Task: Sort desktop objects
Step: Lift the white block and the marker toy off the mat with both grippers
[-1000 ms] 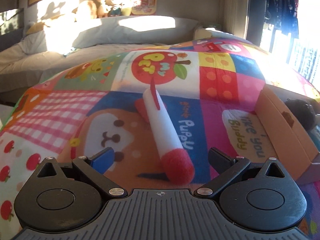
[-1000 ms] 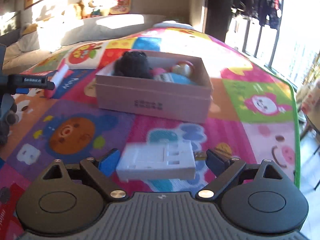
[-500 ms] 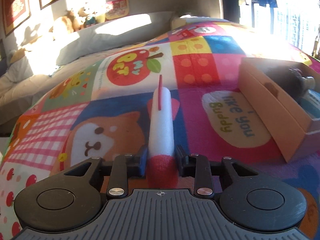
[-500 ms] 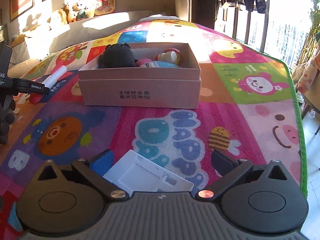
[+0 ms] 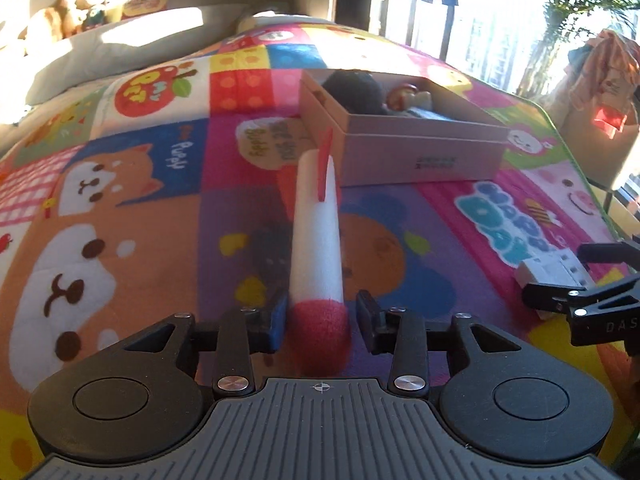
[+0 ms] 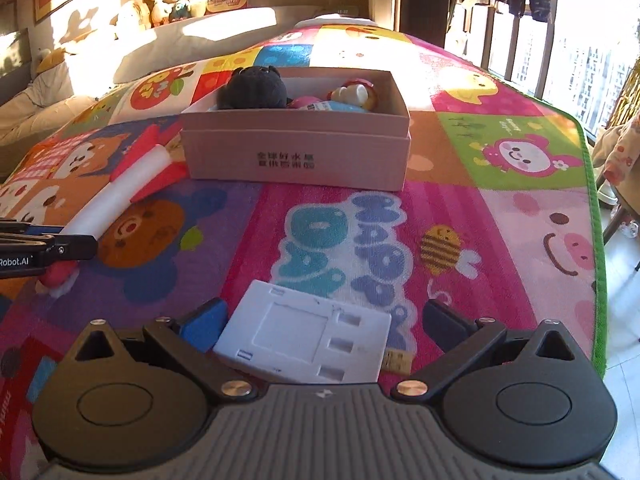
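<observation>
- The left gripper sits at the bottom centre of the left wrist view. Its jaws have just been opening and now stand slightly wider than the red nose of the foam rocket between them.
- The blue pad at left lies against the nose. A thin gap shows at the black pad on the right, so the nose is not clamped.
- The rocket's white body runs up the frame from the nose. Its red tail fins end just short of the near wall of the cardboard box.
- The box stands at upper centre on the patterned mat. It holds a black plush toy and other small items that are too small to identify.
- The right gripper sits at the bottom centre of the right wrist view with its jaws fully apart.
- A white plastic tray lies flat on the mat between them. Its left corner is just beside the blue pad, and its right edge is well clear of the black pad.
</observation>
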